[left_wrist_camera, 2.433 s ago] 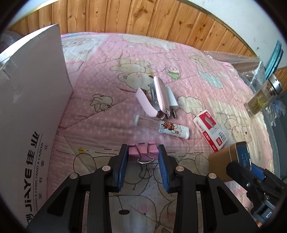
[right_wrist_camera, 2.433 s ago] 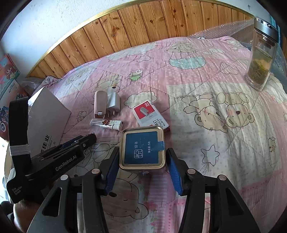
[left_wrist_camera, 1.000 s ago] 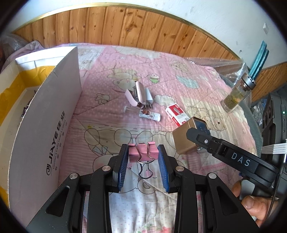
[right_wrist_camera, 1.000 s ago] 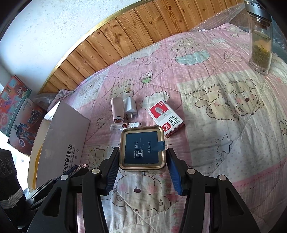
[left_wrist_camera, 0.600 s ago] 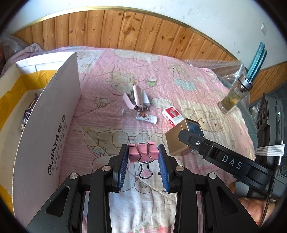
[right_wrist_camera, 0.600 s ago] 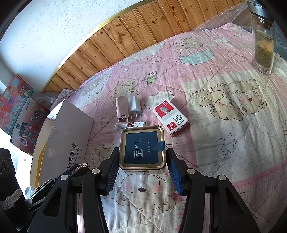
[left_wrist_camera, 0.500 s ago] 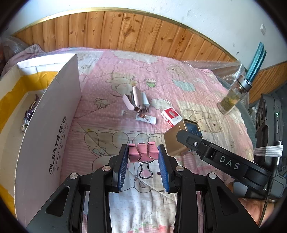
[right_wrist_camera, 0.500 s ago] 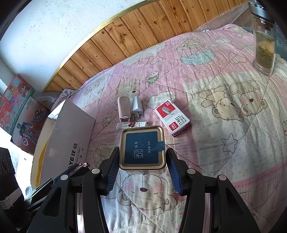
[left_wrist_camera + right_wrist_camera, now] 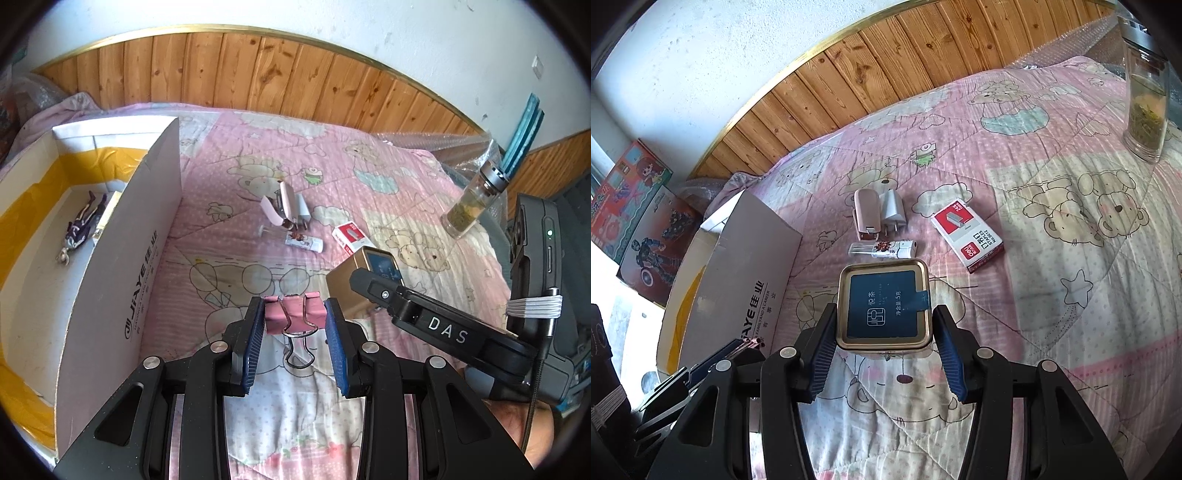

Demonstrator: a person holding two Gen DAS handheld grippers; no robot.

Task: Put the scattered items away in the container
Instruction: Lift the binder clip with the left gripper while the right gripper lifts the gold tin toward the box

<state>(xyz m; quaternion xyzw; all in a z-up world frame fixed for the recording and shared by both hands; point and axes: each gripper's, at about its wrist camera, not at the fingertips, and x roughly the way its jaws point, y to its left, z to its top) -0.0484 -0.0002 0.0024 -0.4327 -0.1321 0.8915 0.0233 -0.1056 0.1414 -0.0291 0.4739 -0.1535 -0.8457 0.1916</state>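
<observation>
My left gripper (image 9: 294, 325) is shut on a pink binder clip (image 9: 293, 319), held above the pink quilt. My right gripper (image 9: 884, 338) is shut on a gold tin (image 9: 882, 304) with a dark blue label, also lifted off the bed; the same gold tin (image 9: 354, 277) shows in the left wrist view. The open white cardboard box (image 9: 122, 258) stands to the left, with a small purple figure (image 9: 79, 229) inside. Left on the quilt are a pink stapler (image 9: 866, 212), a white charger plug (image 9: 892, 210), a small tube (image 9: 882, 249) and a red-and-white staples box (image 9: 966, 234).
A glass bottle of tea (image 9: 1145, 85) stands at the far right of the bed. Wood panelling (image 9: 258, 74) runs along the wall behind. Picture boxes (image 9: 639, 221) lean on the floor past the carton. A person's hand (image 9: 517, 424) holds the right gripper.
Both grippers have risen with their loads, the left a little more, so the bed items look smaller and the box's inside shows more. Neither grip changed.
</observation>
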